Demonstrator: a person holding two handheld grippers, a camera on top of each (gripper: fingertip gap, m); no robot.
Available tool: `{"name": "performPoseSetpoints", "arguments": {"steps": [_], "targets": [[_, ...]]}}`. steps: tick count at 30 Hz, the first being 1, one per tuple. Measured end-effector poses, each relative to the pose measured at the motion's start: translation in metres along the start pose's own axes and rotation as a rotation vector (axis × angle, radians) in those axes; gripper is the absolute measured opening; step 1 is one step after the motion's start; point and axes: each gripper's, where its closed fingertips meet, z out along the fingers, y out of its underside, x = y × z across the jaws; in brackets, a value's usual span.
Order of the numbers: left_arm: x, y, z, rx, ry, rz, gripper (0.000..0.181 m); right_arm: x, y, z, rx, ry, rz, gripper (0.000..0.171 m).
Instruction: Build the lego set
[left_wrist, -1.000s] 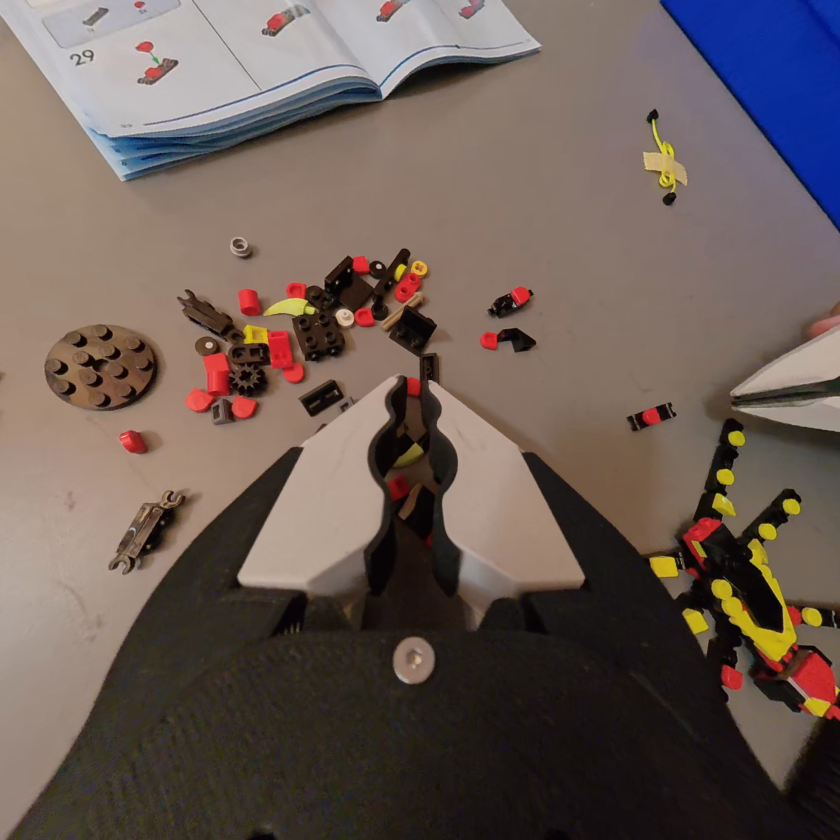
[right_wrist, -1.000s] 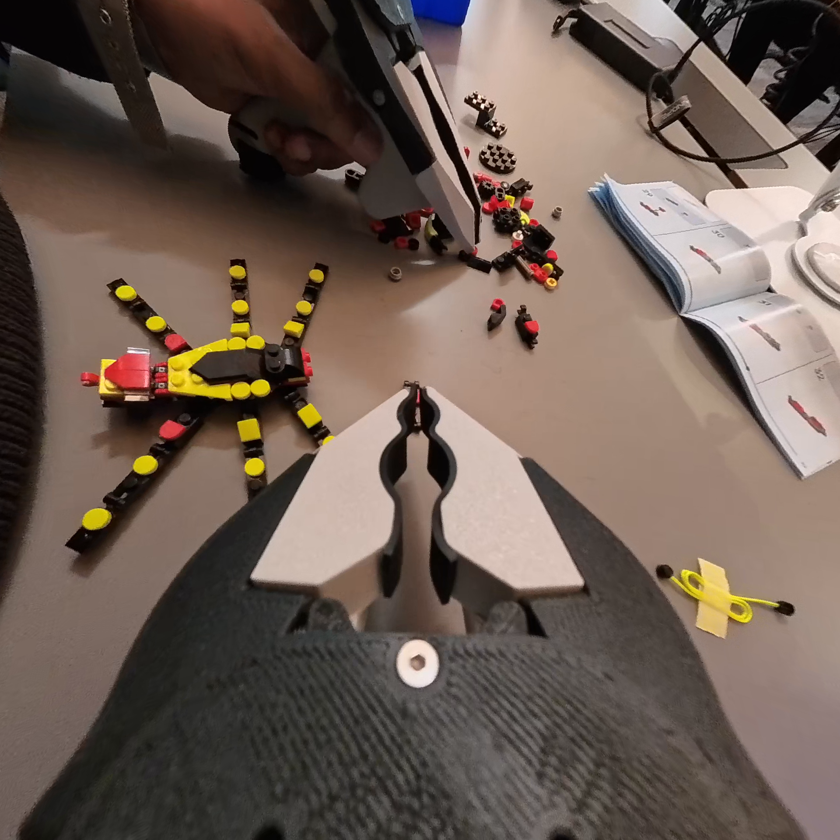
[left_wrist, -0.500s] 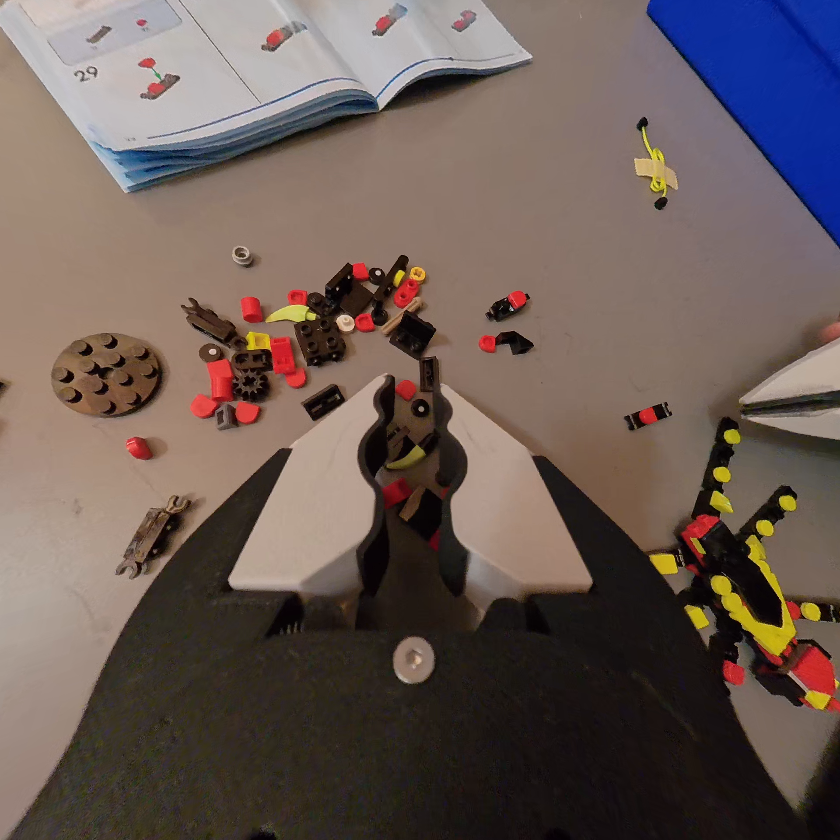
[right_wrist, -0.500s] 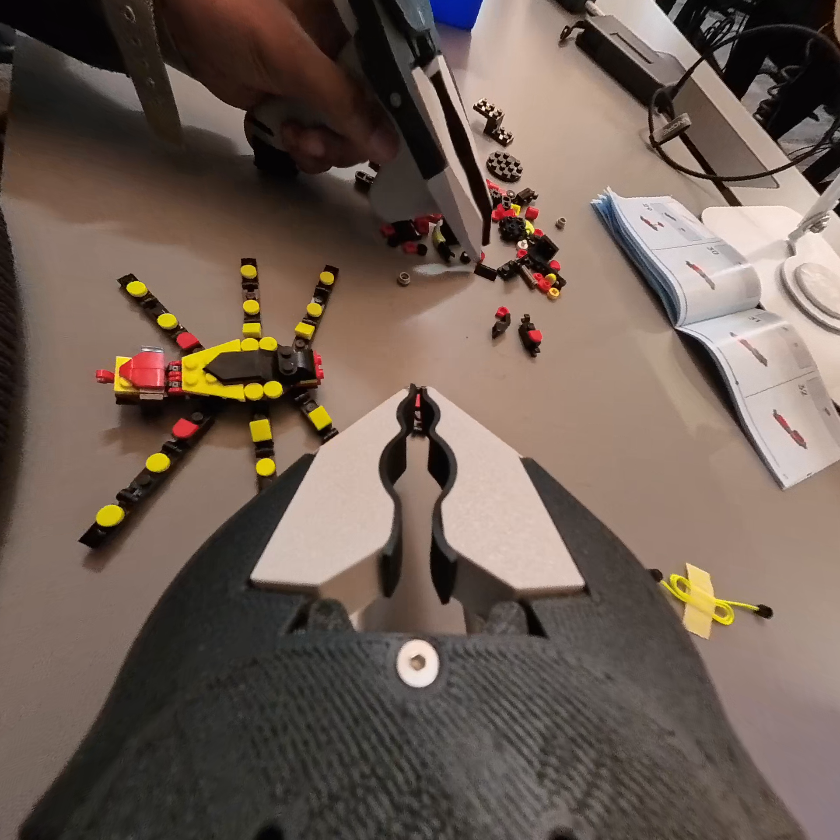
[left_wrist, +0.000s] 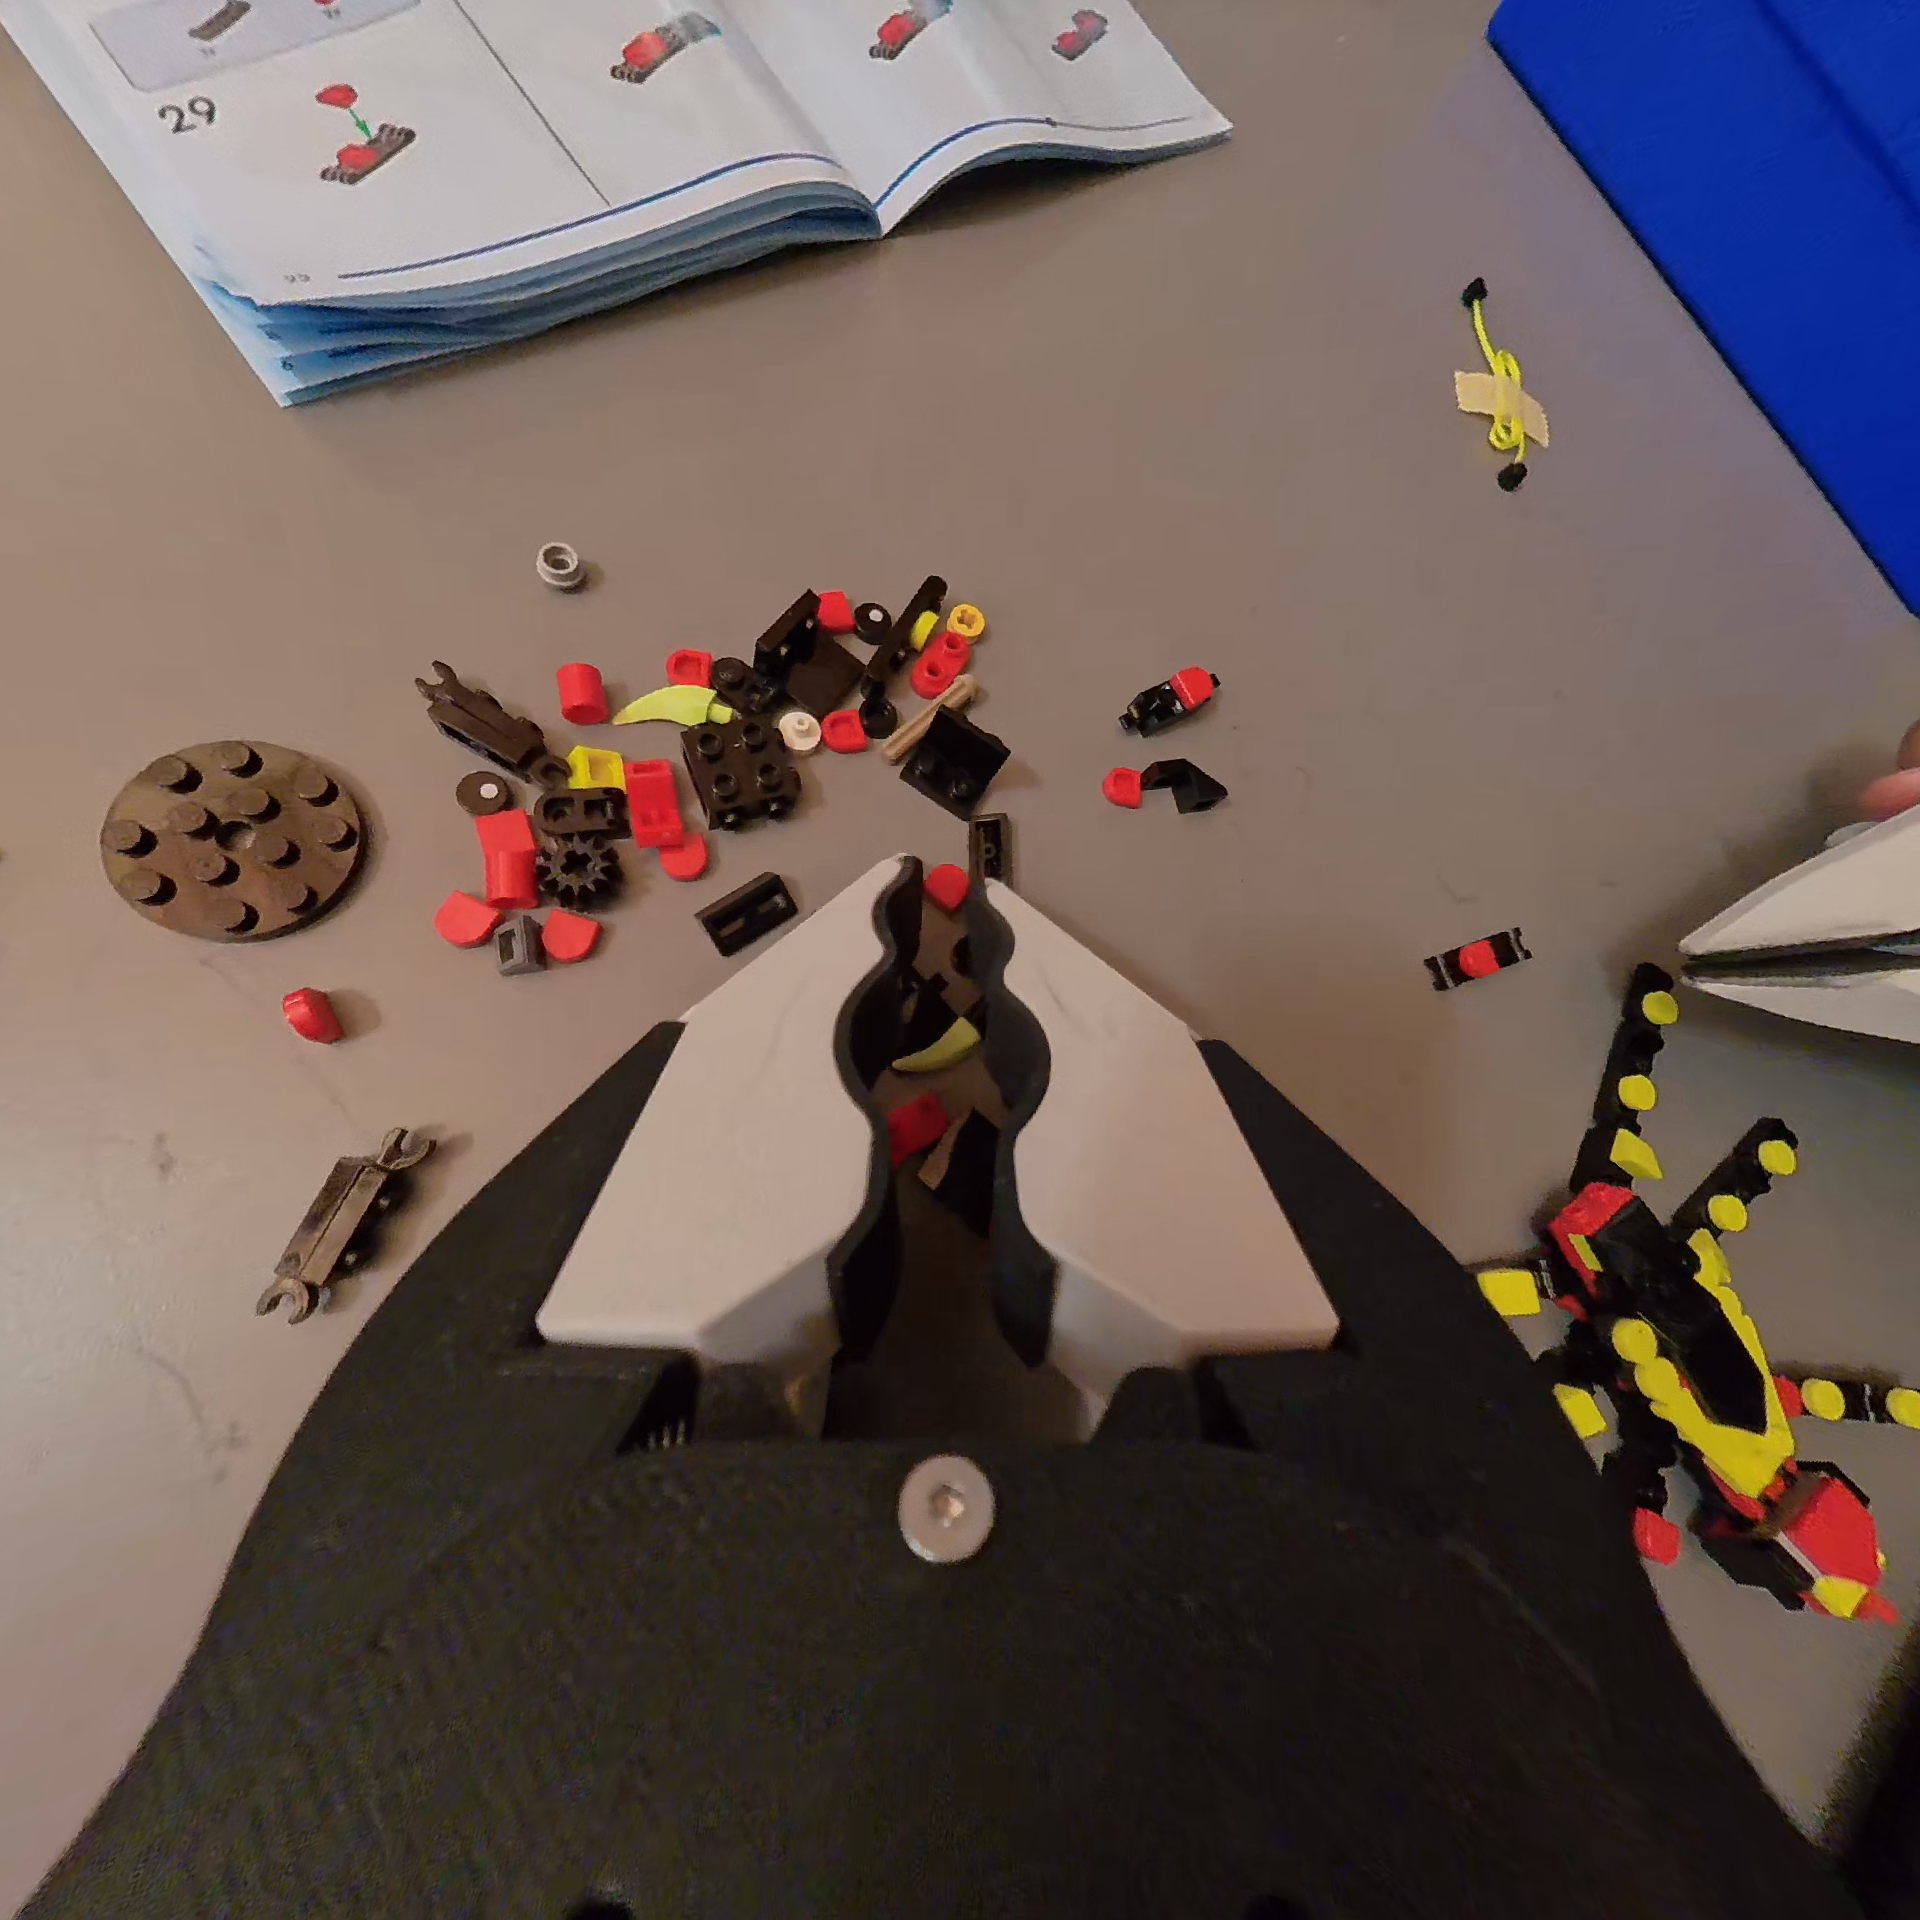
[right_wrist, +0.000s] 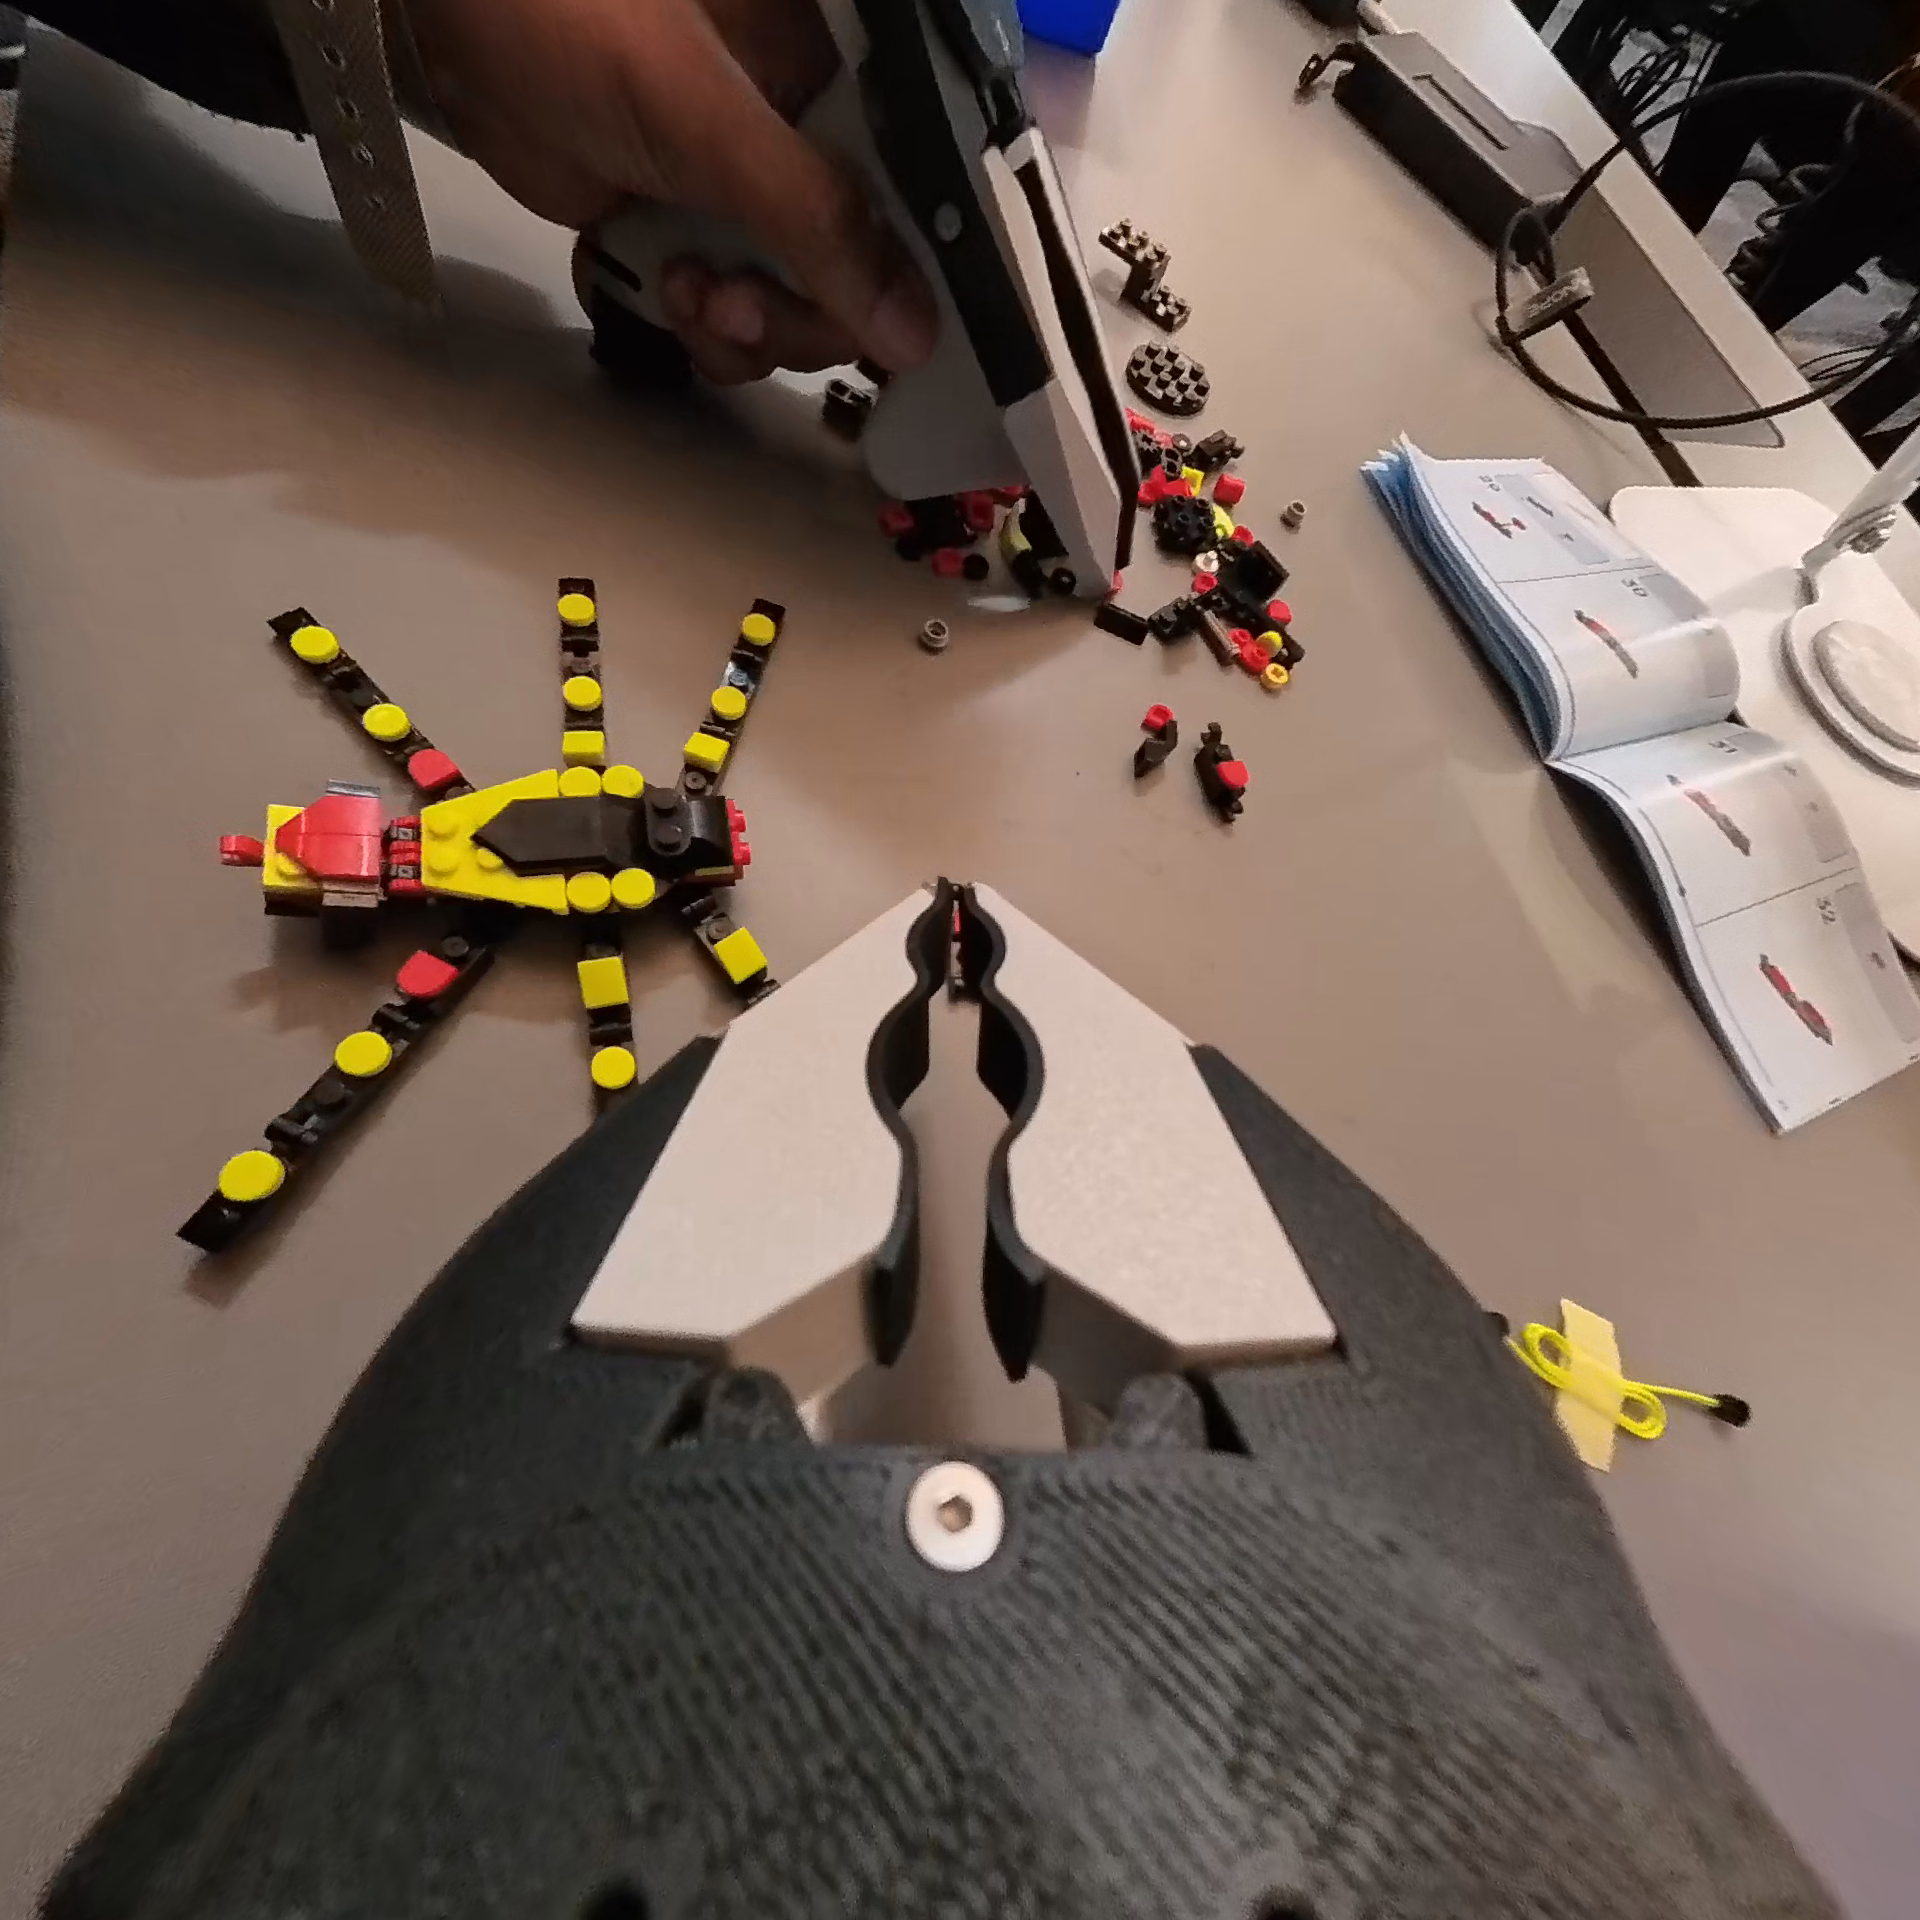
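Right wrist view shows the right tool (right_wrist: 954, 891) pressed nearly together on a tiny red-and-black piece (right_wrist: 958, 940) at its tips, above the middle of the worktop (right_wrist: 1351, 1039), with the spider-like model (right_wrist: 520, 847) lying toward the near left. Its stiff, light legs look apt to snap off, so I would hold it by the yellow-and-black body. Left wrist view has the left tool (left_wrist: 943, 883) slightly spread, tips down in the loose pieces (left_wrist: 727, 748); whether it grips any I cannot tell, since its own fingers (left_wrist: 1091, 1091) hide part of the pile.
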Motion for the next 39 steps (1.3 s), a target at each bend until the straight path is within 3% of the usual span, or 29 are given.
{"name": "performPoseSetpoints", "arguments": {"steps": [5,9,14,18,28,39], "targets": [[0.023,-0.012,-0.009,0.085,0.049,0.125,0.007,0.014,-0.002,-0.009,0.013,0.059,0.031,0.0],[0.085,-0.015,-0.019,0.128,0.231,0.233,0.007,0.036,0.001,-0.03,0.032,0.128,0.164,0.0],[0.143,0.004,-0.002,0.049,0.331,0.462,0.007,0.044,0.01,-0.056,0.028,0.195,0.228,0.0],[0.166,0.019,0.023,-0.054,0.38,0.493,0.007,0.036,0.016,-0.065,-0.002,0.215,0.186,0.0],[0.164,0.01,0.025,-0.061,0.393,0.402,0.014,0.016,0.013,-0.054,-0.005,0.126,0.124,0.0],[0.127,0.011,0.012,-0.043,0.329,0.417,0.014,0.018,0.057,-0.035,-0.154,0.07,0.26,0.005]]}}
